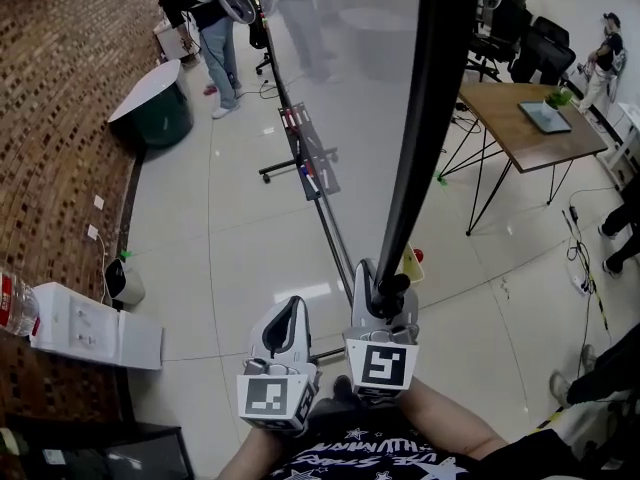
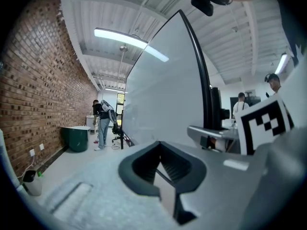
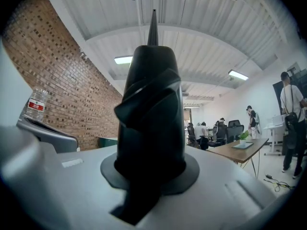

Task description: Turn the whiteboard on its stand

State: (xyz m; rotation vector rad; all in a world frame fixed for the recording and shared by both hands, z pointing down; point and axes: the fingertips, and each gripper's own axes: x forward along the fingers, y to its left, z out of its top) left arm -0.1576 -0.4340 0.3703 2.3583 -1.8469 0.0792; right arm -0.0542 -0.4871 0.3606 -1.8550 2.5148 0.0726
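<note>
The whiteboard (image 1: 345, 78) stands on its wheeled stand (image 1: 300, 168), seen almost edge-on in the head view, with its black frame edge (image 1: 430, 118) running down toward me. My right gripper (image 1: 385, 293) is shut on the lower end of that frame edge, and the dark frame (image 3: 151, 104) fills its jaws in the right gripper view. My left gripper (image 1: 285, 328) hangs just left of it, open, with nothing between its fingers. In the left gripper view the whiteboard's face (image 2: 163, 95) rises ahead of the open left gripper (image 2: 163, 166). A marker tray (image 1: 308, 153) runs along the board.
A wooden table (image 1: 525, 118) on thin black legs stands to the right, with office chairs (image 1: 535, 43) and people behind it. On the left are a dark green round tub (image 1: 155, 108), a white box (image 1: 95, 333) and a water bottle (image 1: 15, 303) by the brick wall. A person (image 1: 212, 28) stands at the far end.
</note>
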